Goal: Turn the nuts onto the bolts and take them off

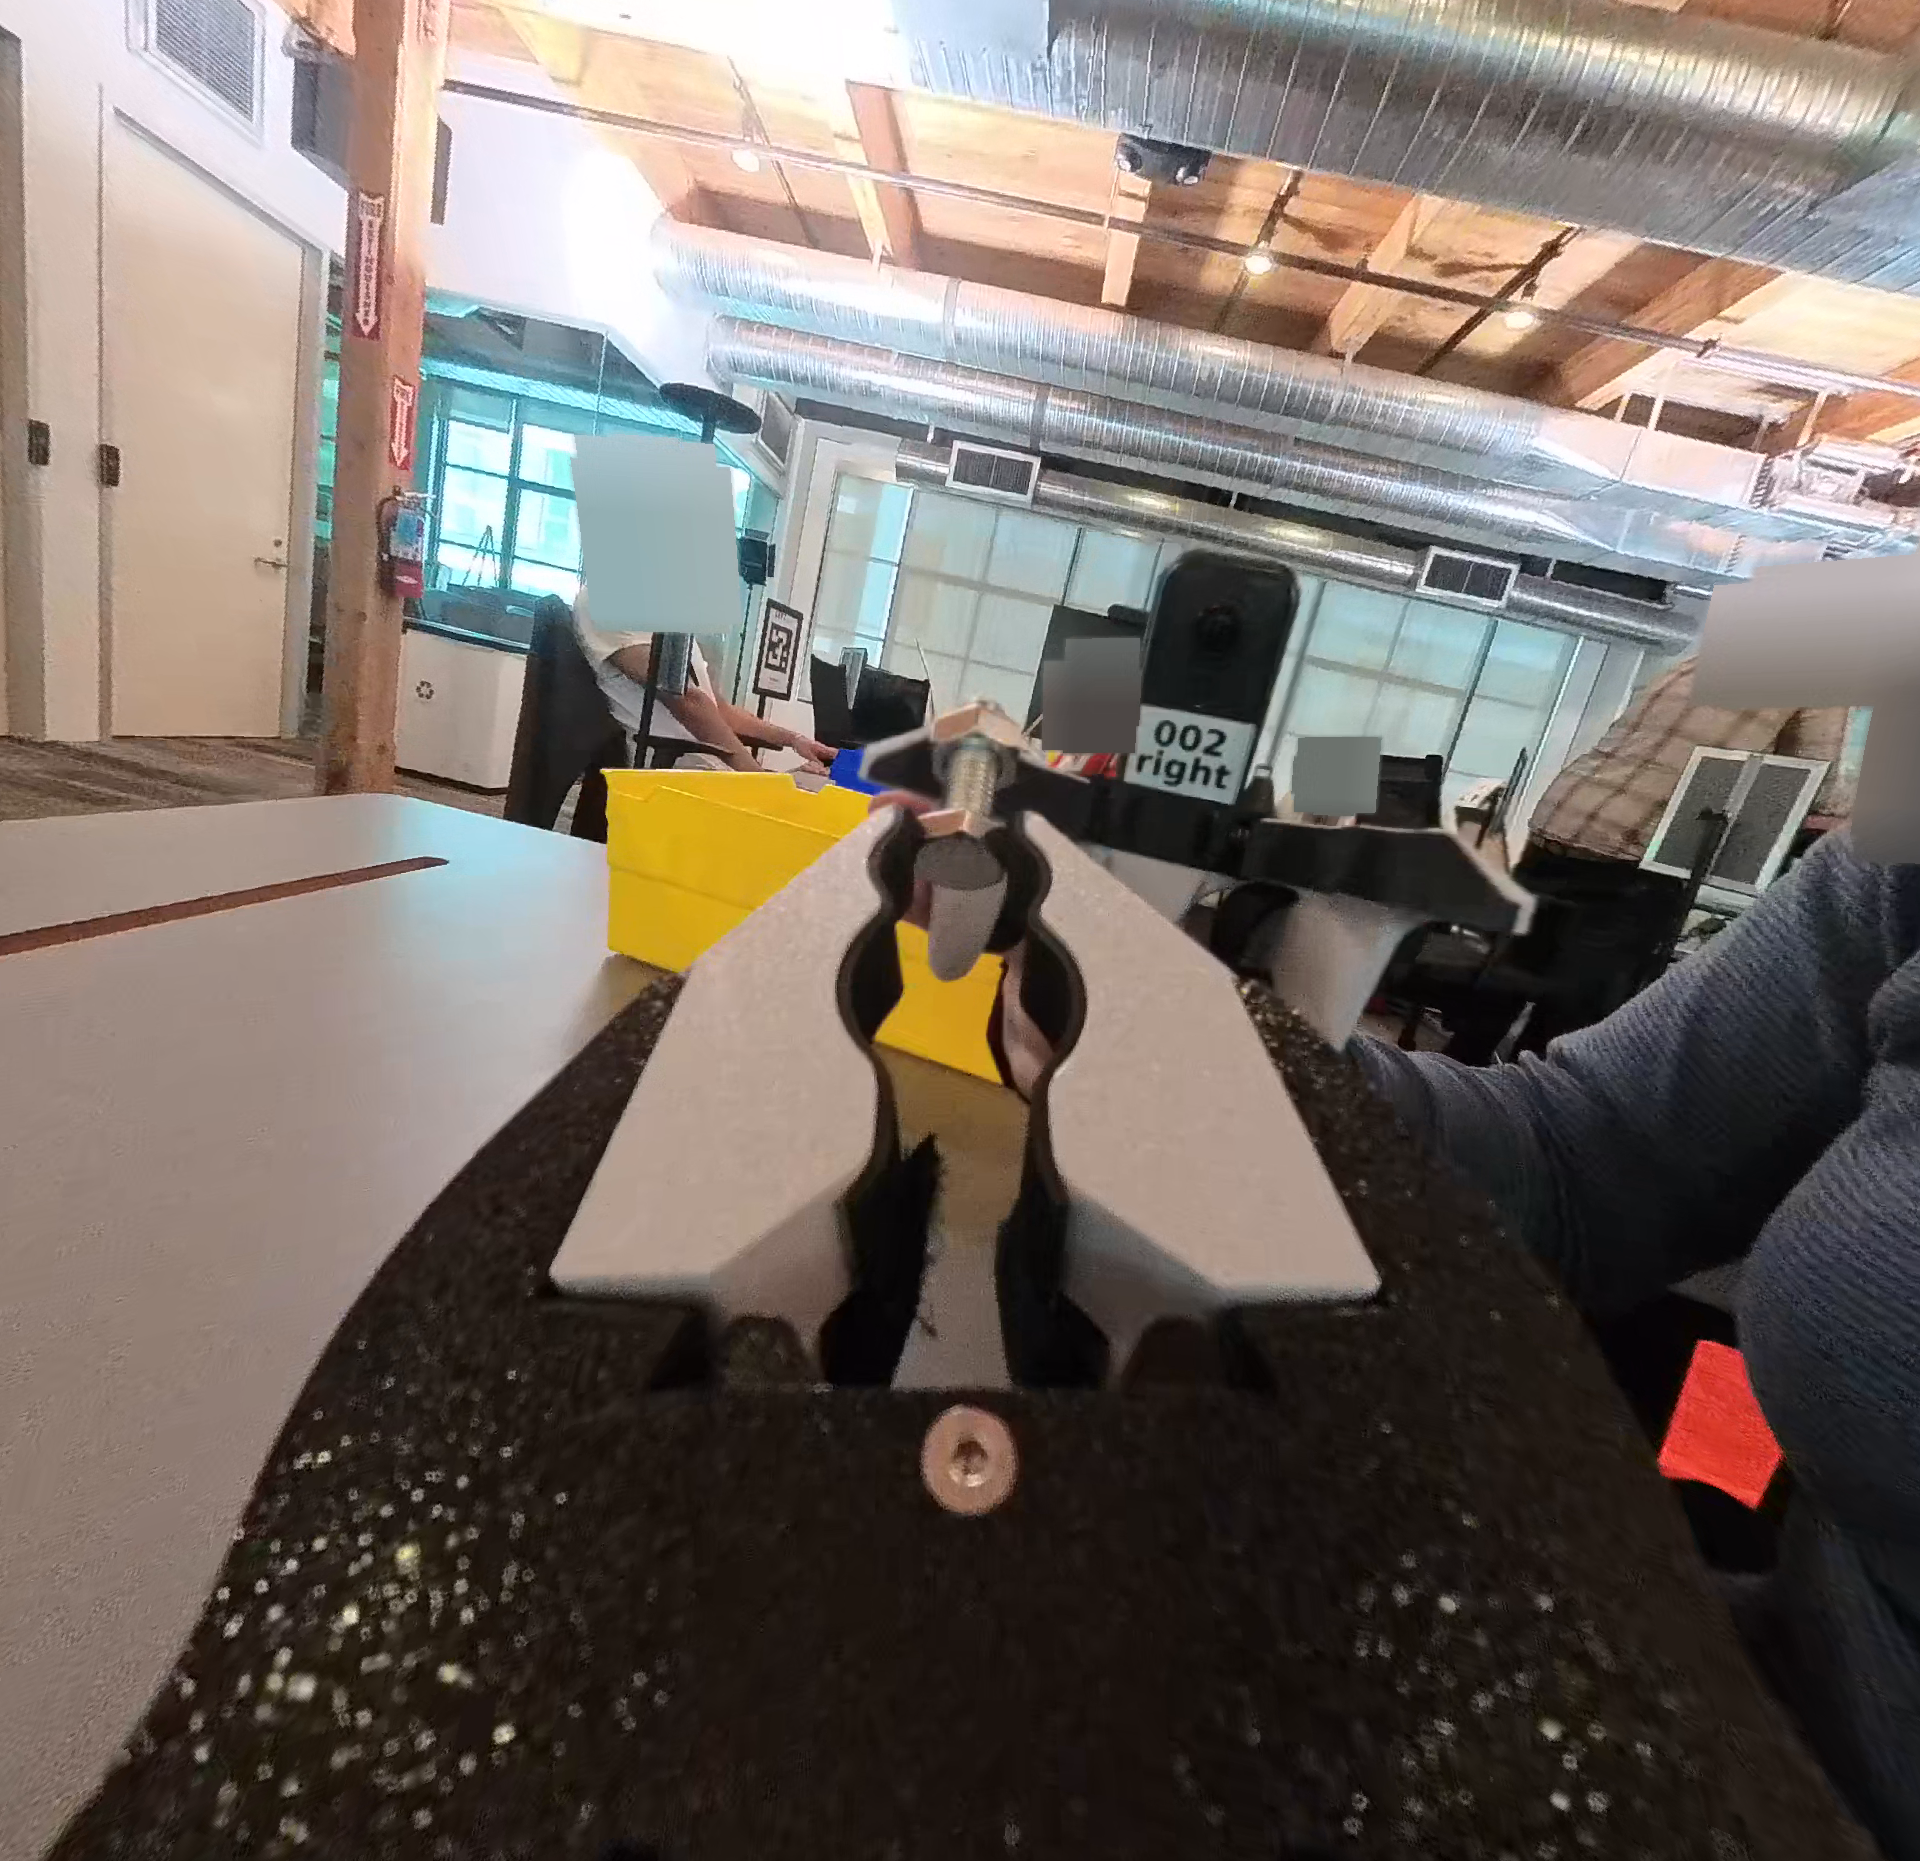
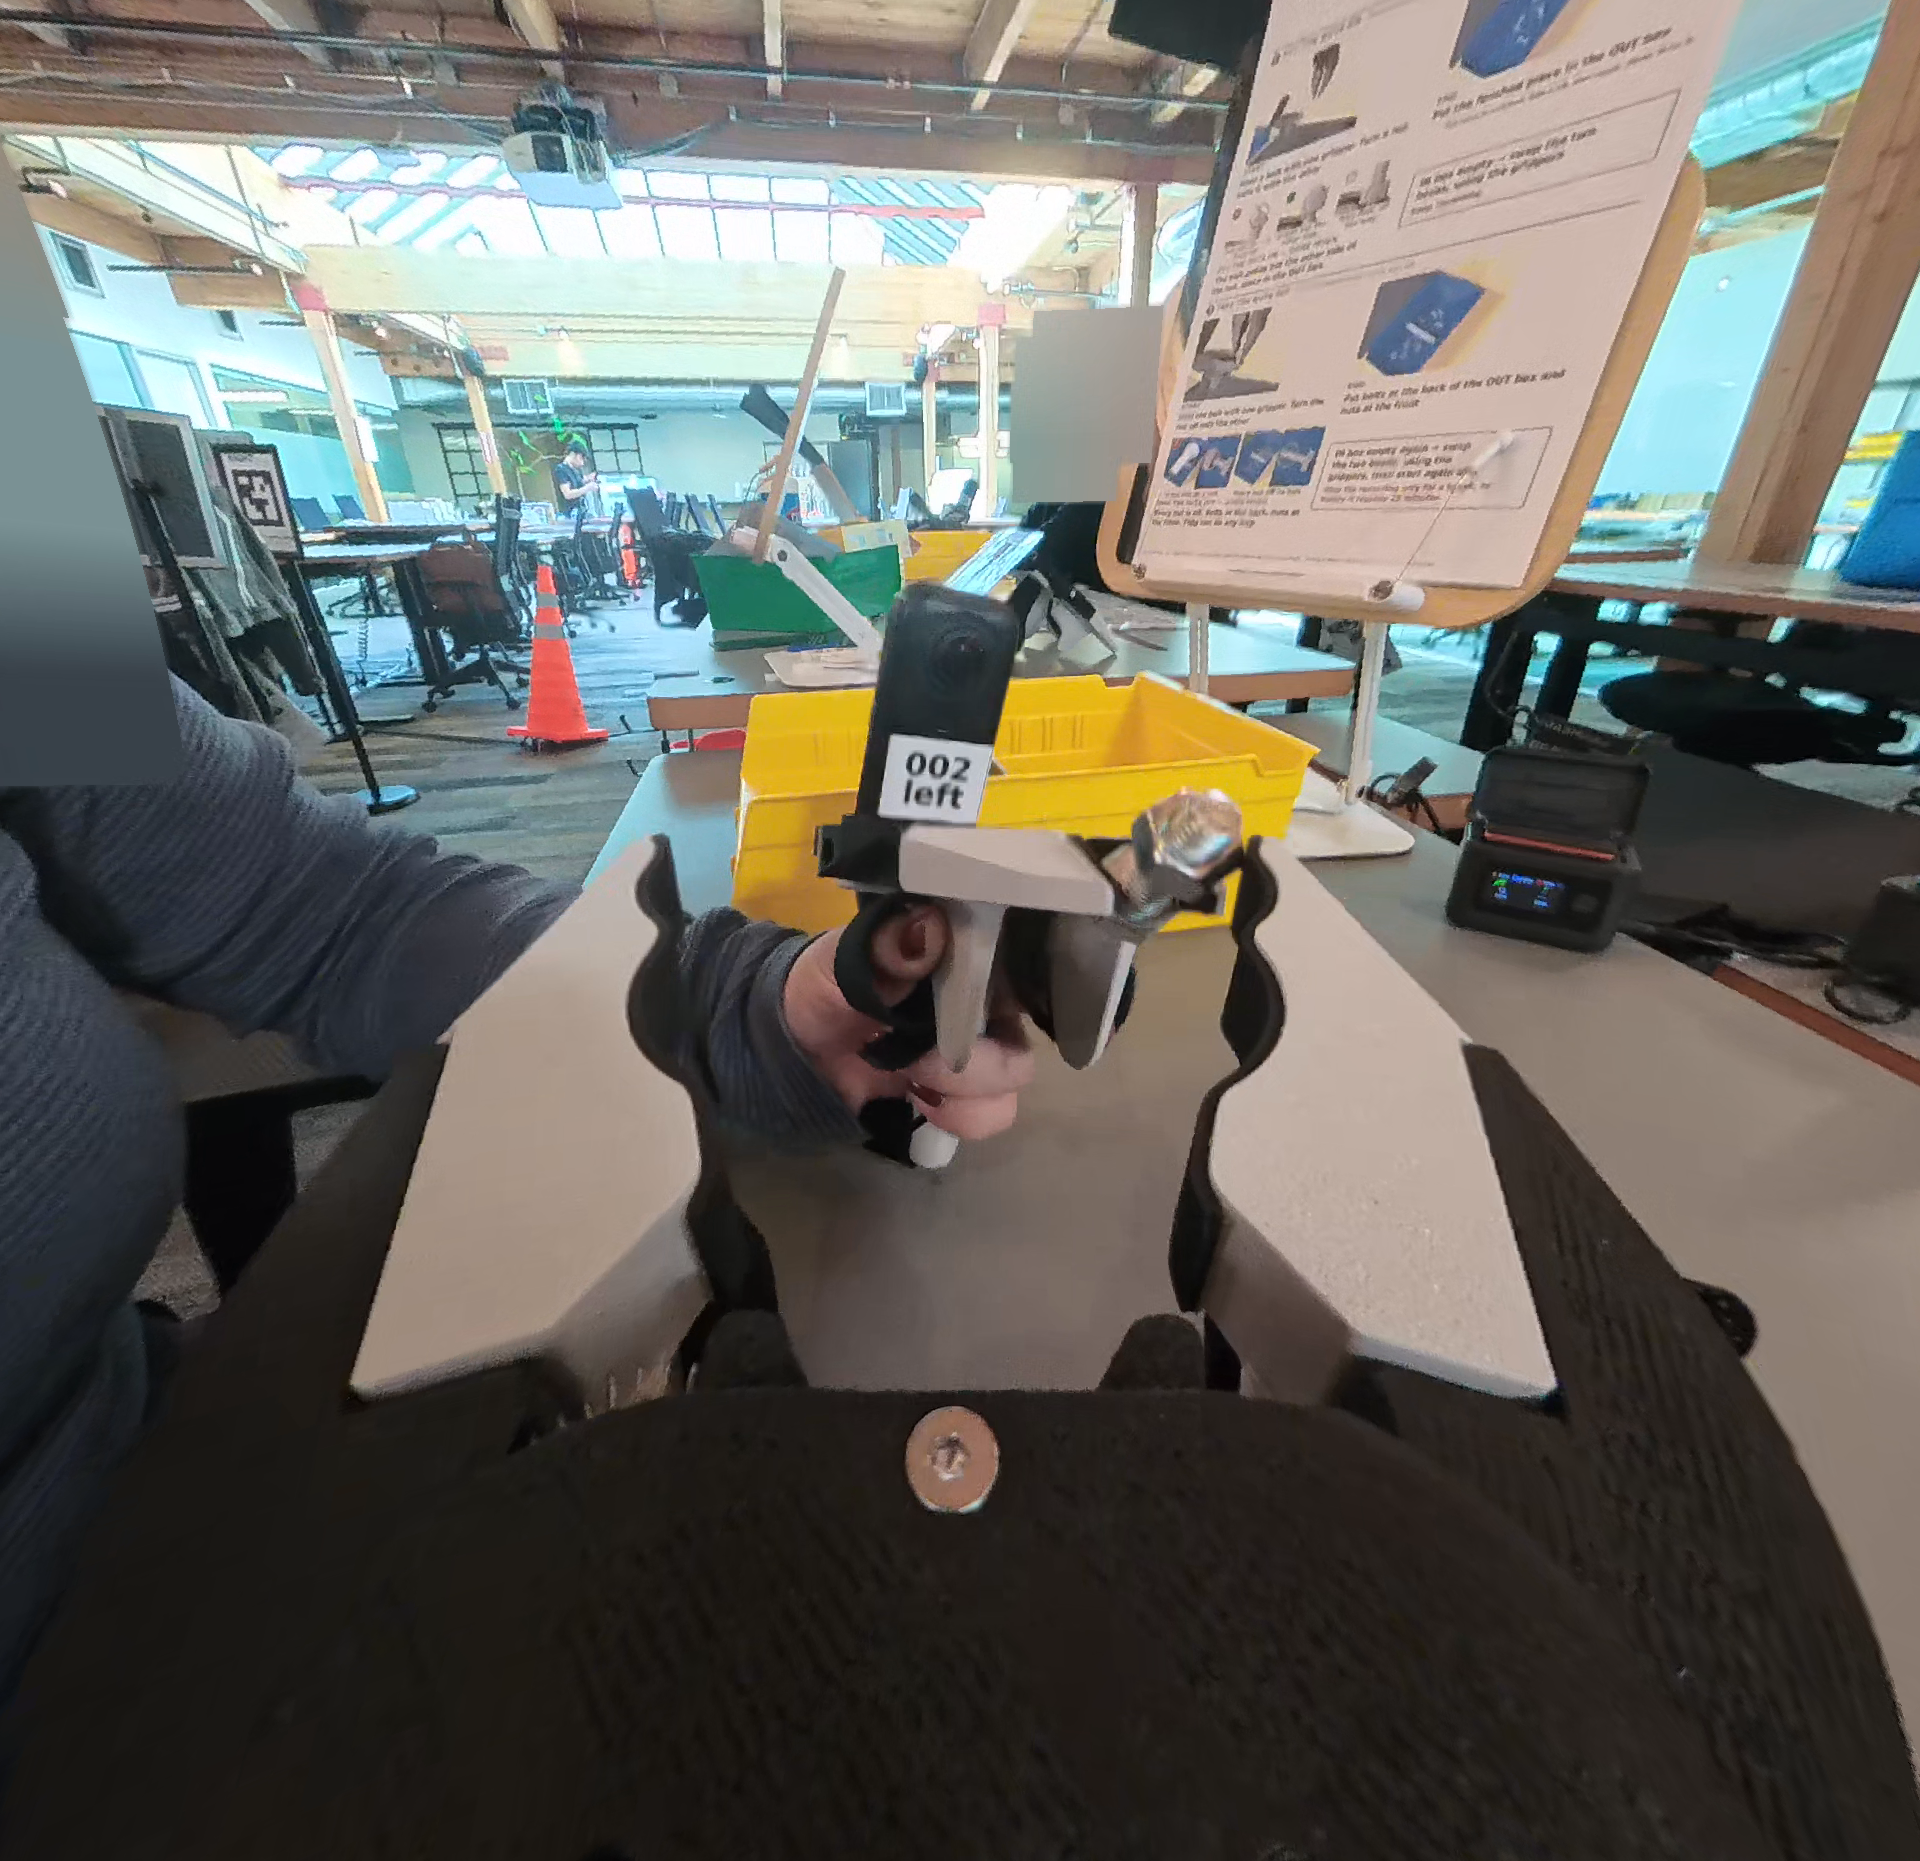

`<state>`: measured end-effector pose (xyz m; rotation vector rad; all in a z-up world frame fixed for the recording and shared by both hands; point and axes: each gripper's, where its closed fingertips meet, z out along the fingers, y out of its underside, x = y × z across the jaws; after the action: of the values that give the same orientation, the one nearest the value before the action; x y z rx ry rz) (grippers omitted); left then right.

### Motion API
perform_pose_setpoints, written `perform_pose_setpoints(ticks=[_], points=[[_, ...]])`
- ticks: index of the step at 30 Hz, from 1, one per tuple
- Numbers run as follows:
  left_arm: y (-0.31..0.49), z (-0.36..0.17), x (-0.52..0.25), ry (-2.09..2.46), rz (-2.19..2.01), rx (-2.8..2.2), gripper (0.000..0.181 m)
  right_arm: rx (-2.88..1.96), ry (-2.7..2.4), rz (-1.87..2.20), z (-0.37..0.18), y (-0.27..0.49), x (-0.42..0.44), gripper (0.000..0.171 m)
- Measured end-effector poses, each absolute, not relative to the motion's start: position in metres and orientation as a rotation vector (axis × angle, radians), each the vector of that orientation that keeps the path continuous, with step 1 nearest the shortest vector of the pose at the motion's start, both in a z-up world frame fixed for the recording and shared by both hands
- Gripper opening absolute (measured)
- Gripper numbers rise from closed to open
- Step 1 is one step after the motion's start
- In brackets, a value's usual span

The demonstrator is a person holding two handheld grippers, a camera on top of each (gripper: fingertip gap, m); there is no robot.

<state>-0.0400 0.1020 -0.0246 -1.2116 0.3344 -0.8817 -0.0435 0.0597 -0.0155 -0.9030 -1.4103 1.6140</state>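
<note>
My left gripper (image 1: pixel 961 855) is clenched on the bolt (image 1: pixel 964 783), held up in the air above the grey table (image 1: pixel 260 1032), just in front of the yellow bin (image 1: pixel 717 876). In the right wrist view the bolt's hex head (image 2: pixel 1184 835) pokes out past the far end of the left gripper's fingers, facing up and toward my right cam. The long axis runs roughly up-down w/ a tilt, crossways to the left fingers. In the left wrist view the threaded shank rises from my tips toward the right gripper (image 1: pixel 966 736). Two copper-toned bits sit on it, one at my tips and one higher; prob nuts, but too blurry to be sure. The right gripper (image 2: pixel 951 970) looks released: its jaws stand wide apart in its own view, nothing between them, tho the left view shows its tips right at the shank's upper end, touching or not I can't tell. Step in hand, I'd say: a regrip between turns, mid spin-on or spin-off; which one I can't tell. Next needs the right jaws squared on the nut flats, closed firm, then turned about the bolt axis while the left holds steady, else the bolt slips.
</note>
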Motion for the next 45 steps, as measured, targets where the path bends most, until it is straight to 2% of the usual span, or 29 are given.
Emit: perform_pose_setpoints(ticks=[3,11,13,16,18,23,28,32,38,41,45], points=[[0.100,-0.017,-0.047,0.303,-0.908,-1.174,0.015,-0.965,-1.498,1.642,-0.027,0.061,-0.040,0.093],[0.103,-0.029,-0.038,0.331,-0.997,-1.246,0.015,-0.876,-1.393,1.616,-0.011,0.061,-0.041,0.114],[0.101,-0.024,-0.040,0.314,-0.982,-1.200,0.015,-0.876,-1.399,1.665,-0.011,0.055,-0.042,0.116],[0.098,-0.006,-0.070,0.185,-0.951,-1.077,0.015,-0.865,-1.379,1.772,-0.004,0.052,-0.036,0.112],[0.095,-0.002,-0.078,0.153,-0.958,-1.049,0.015,-0.872,-1.323,1.796,0.001,0.056,-0.037,0.116],[0.092,-0.007,-0.033,0.260,-1.046,-1.082,0.015,-0.854,-1.186,1.880,0.015,0.052,-0.041,0.128],[0.095,-0.008,-0.038,0.236,-0.999,-1.080,0.015,-0.839,-1.197,1.950,0.017,0.040,-0.041,0.132],[0.094,0.002,-0.069,0.094,-1.006,-0.999,0.015,-0.853,-1.179,1.981,0.017,0.045,-0.040,0.128],[0.095,-0.002,-0.038,0.150,-1.025,-1.024,0.015,-0.834,-1.085,1.989,0.026,0.045,-0.041,0.138],[0.098,0.003,-0.054,0.088,-0.928,-0.995,0.015,-0.833,-1.055,2.014,0.028,0.043,-0.042,0.142],[0.096,0.005,-0.069,0.073,-0.821,-0.995,0.015,-0.843,-1.041,2.066,0.029,0.041,-0.042,0.139]])
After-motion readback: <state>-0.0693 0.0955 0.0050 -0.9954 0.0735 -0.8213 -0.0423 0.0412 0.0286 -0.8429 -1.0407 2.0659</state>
